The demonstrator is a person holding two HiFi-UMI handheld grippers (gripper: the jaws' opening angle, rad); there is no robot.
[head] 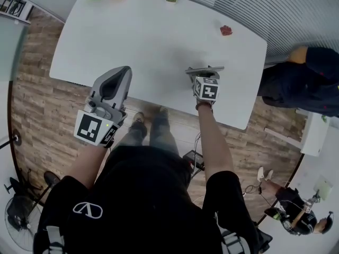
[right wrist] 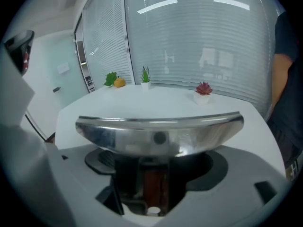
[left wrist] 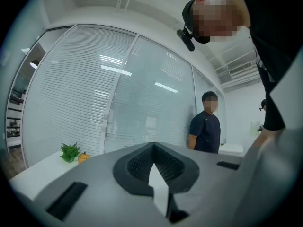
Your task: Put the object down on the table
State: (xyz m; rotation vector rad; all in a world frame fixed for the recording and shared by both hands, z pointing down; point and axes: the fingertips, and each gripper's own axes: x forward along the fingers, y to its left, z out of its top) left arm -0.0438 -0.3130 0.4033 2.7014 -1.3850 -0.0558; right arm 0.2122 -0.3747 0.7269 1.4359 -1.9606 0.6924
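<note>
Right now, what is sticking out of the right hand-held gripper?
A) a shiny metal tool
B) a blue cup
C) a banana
A: a shiny metal tool lies across the front of the right hand-held gripper, its reddish handle between the jaws.

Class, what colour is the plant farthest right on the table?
The plant is red; it shows best in the right gripper view.

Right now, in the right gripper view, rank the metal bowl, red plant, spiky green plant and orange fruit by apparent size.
1. metal bowl, largest, though nearest the camera.
2. red plant and spiky green plant, too alike to rank.
3. orange fruit, smallest.
</note>
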